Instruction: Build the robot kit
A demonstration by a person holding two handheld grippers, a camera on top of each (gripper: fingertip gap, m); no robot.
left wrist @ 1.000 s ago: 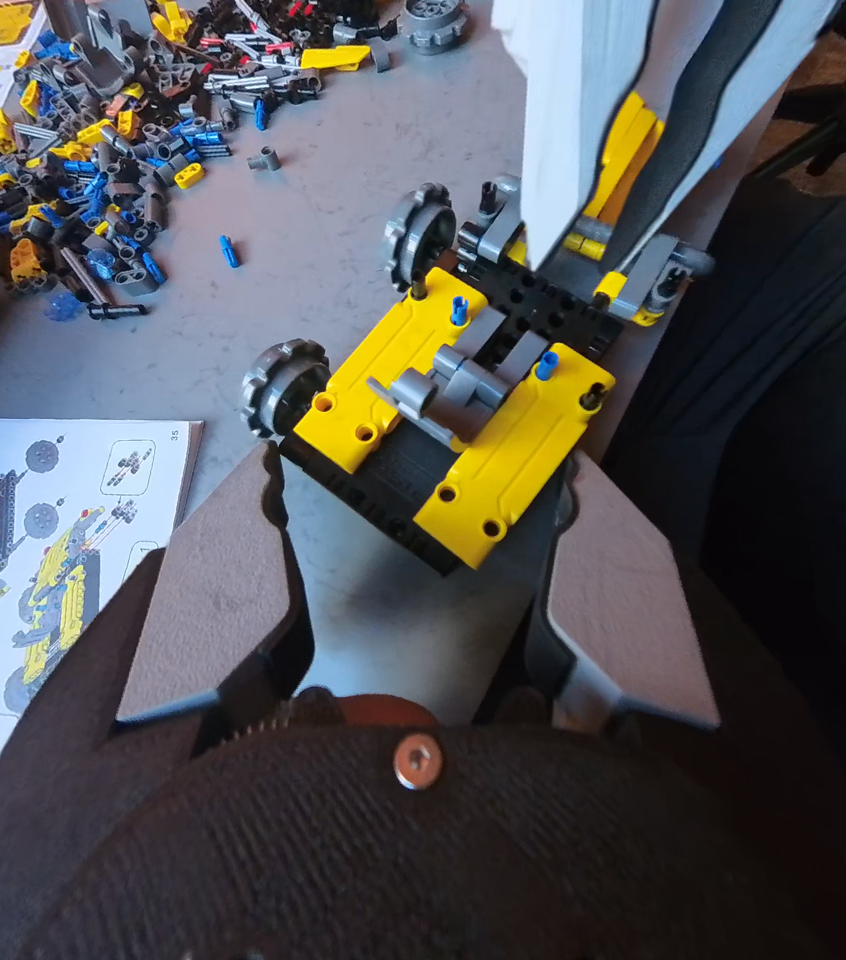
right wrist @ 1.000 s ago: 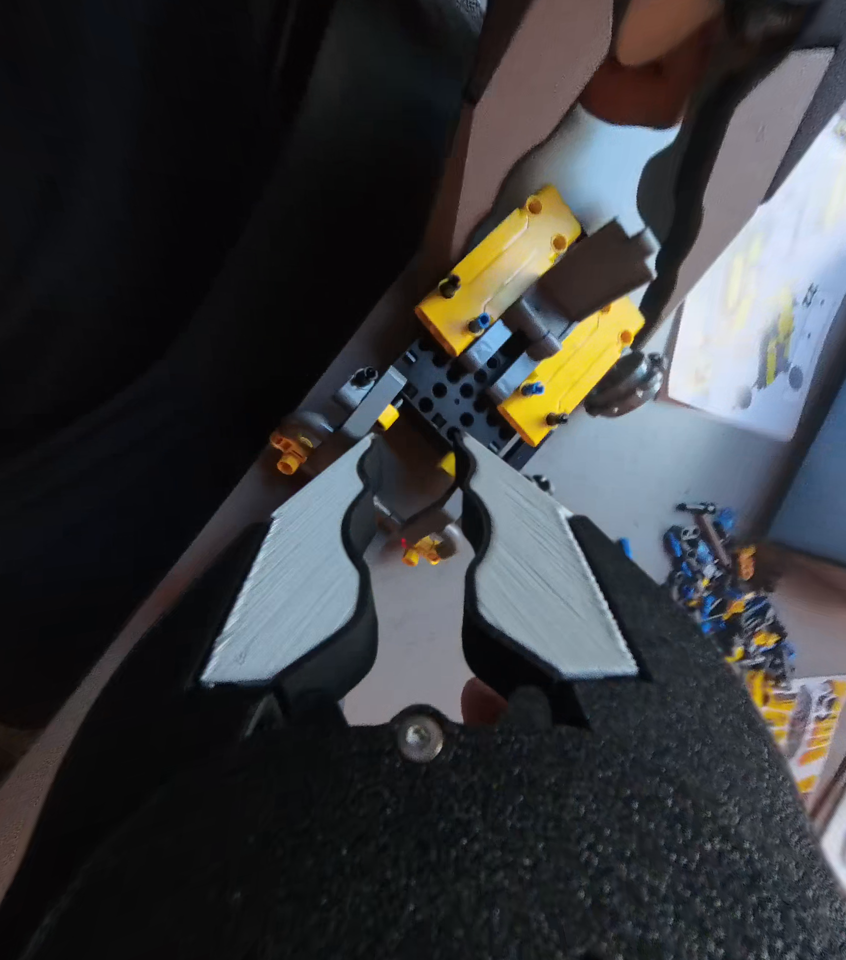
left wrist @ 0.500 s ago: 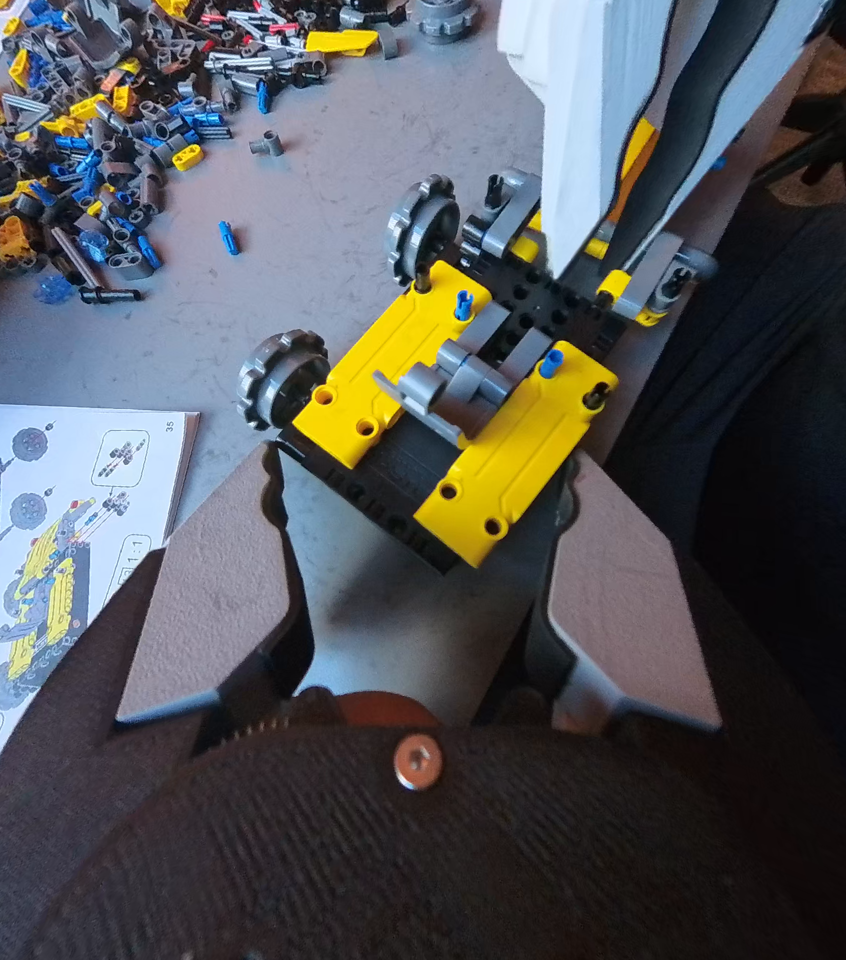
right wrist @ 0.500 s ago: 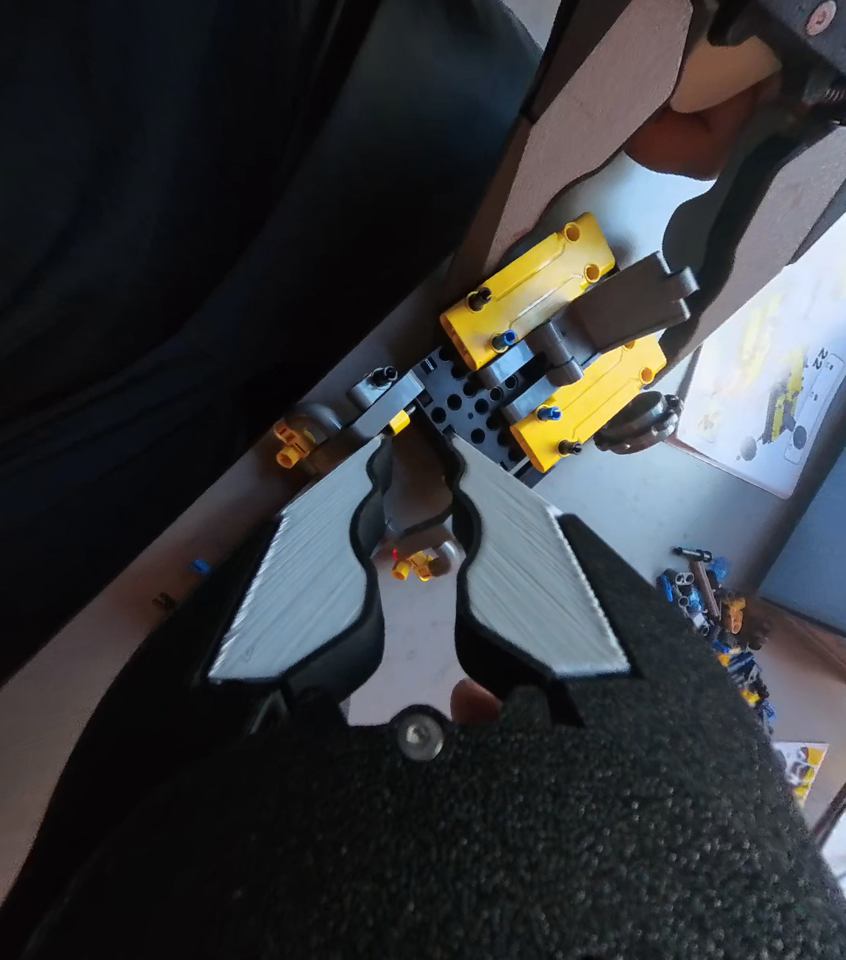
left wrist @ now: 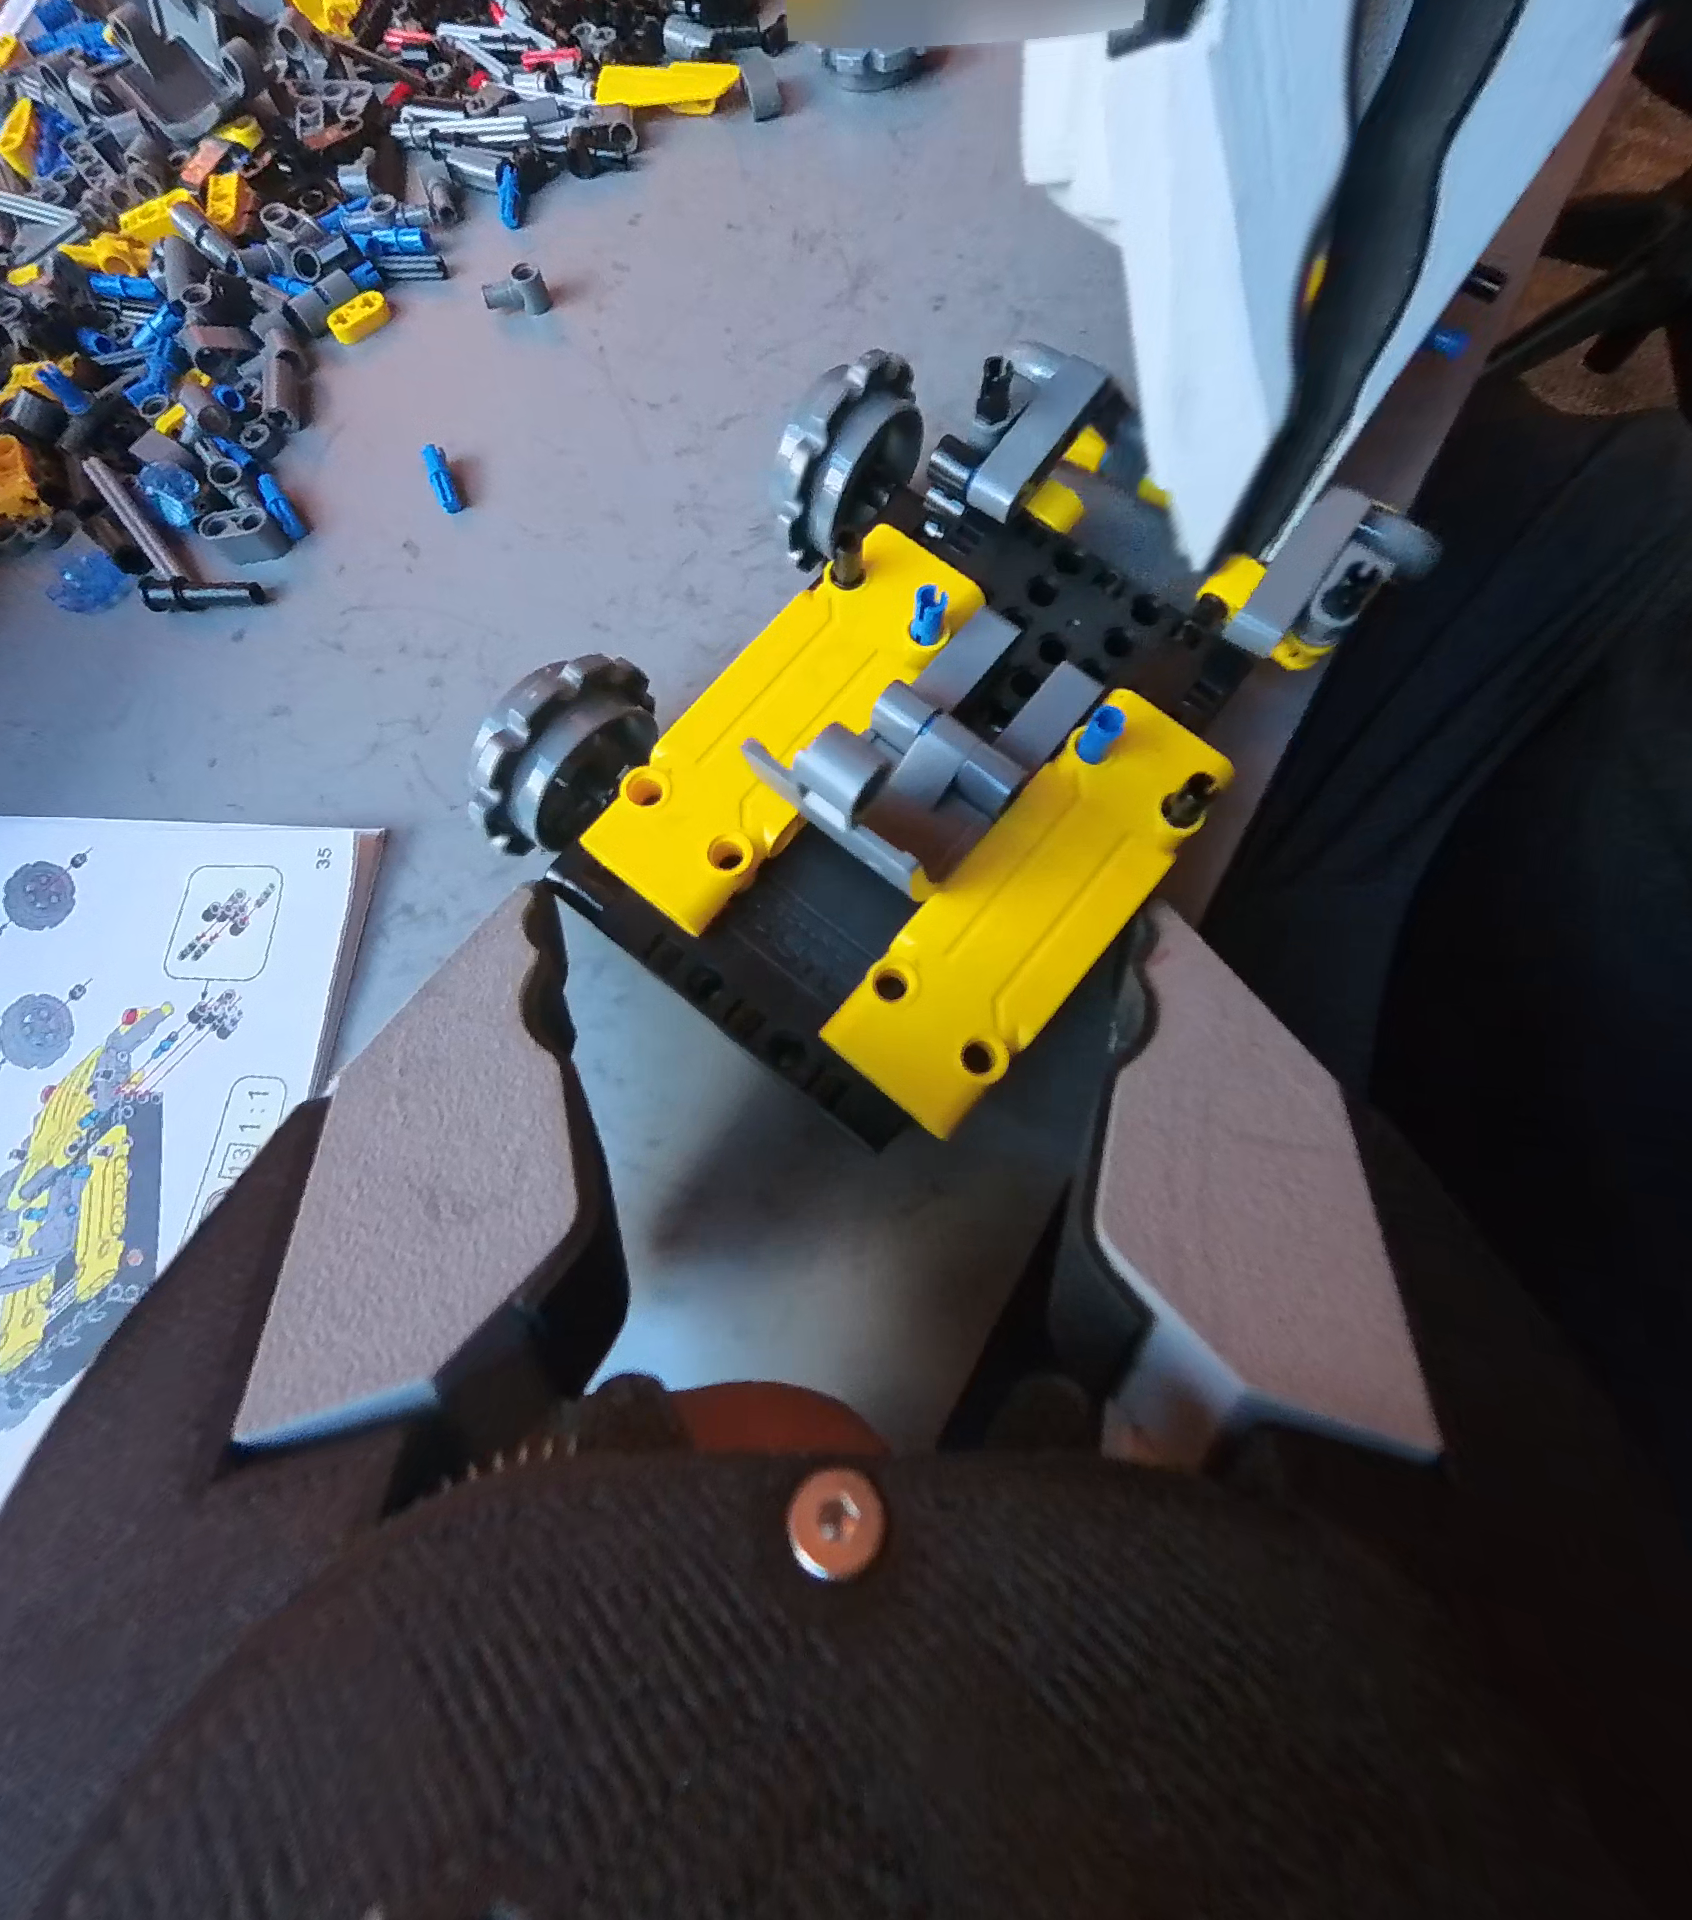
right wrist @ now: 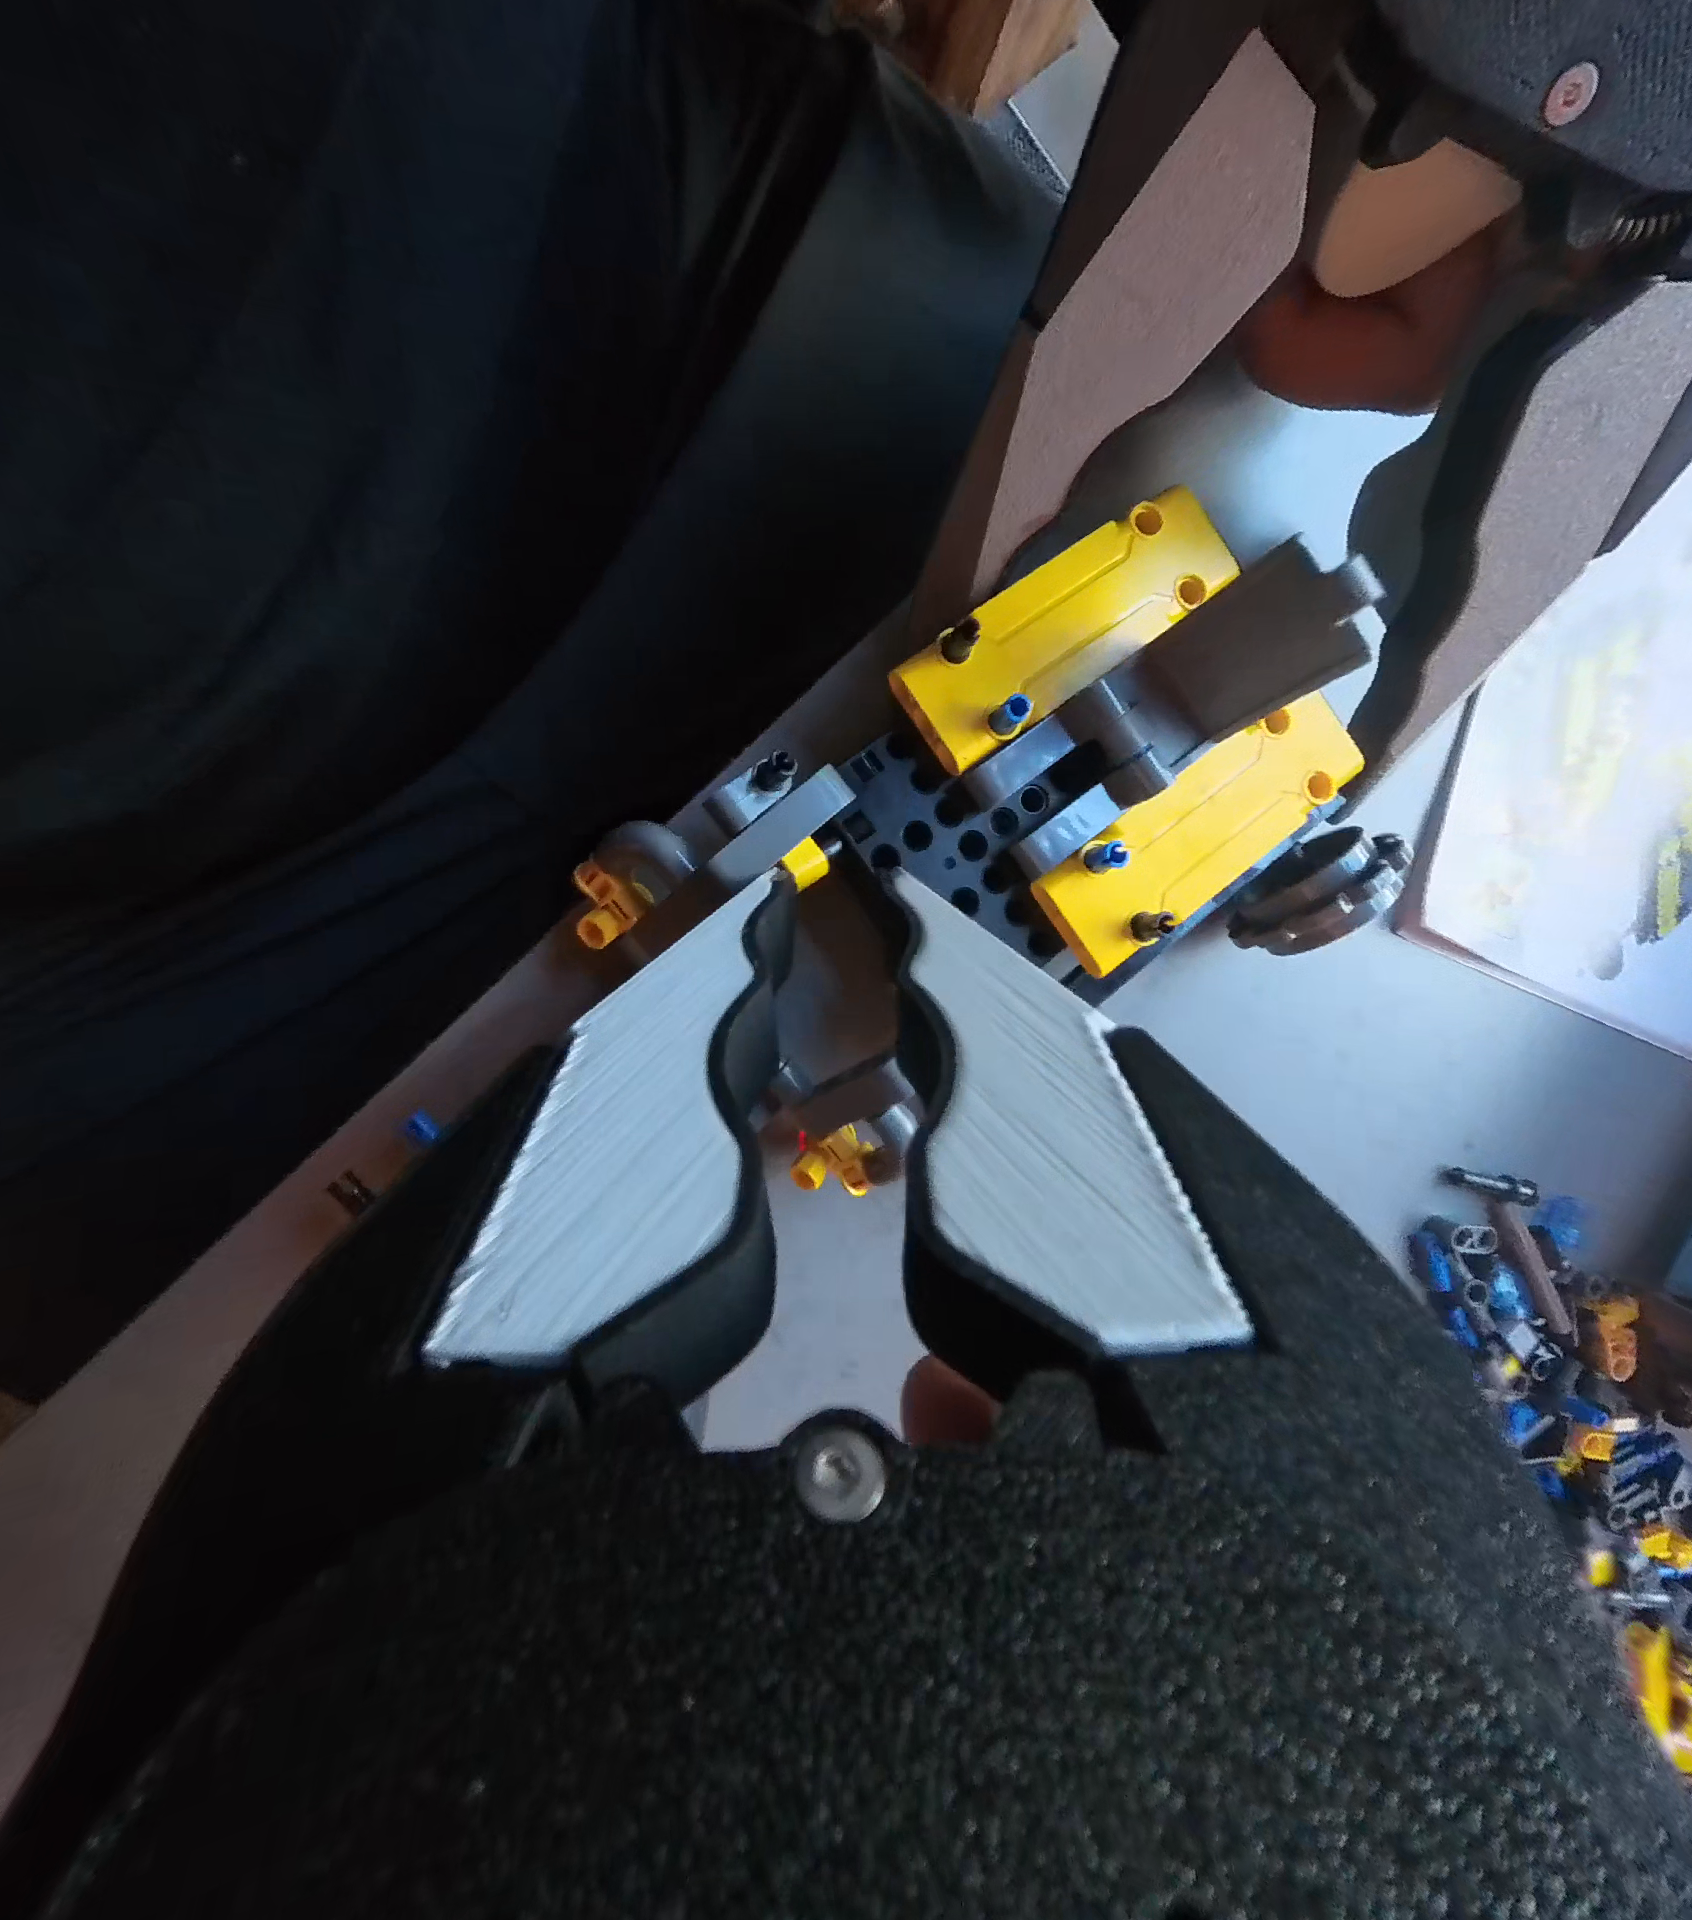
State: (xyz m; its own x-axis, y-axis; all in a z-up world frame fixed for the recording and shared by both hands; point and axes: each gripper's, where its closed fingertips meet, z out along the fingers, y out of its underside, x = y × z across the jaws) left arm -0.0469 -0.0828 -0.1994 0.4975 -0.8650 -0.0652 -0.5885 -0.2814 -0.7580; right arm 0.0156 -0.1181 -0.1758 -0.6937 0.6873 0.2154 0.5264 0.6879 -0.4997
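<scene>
The left gripper (left wrist: 837, 925) is still clamping the near end of the yellow-and-black brick vehicle (left wrist: 909, 821) between its brown fingers (left wrist: 447, 1122), unchanged from a second ago. Ahead of it, the right gripper (right wrist: 831, 894) has been lifting slightly, jaws narrow around a grey piece (right wrist: 847, 987) at the model's far end. Left of the left gripper are the instruction booklet (left wrist: 94, 1039) and the loose parts pile (left wrist: 146, 260), which has been sliding lower in view.

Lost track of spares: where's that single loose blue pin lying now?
In the left wrist view the blue pin lies alone on the grey table, between the parts pile and the model's far grey wheel.
</scene>
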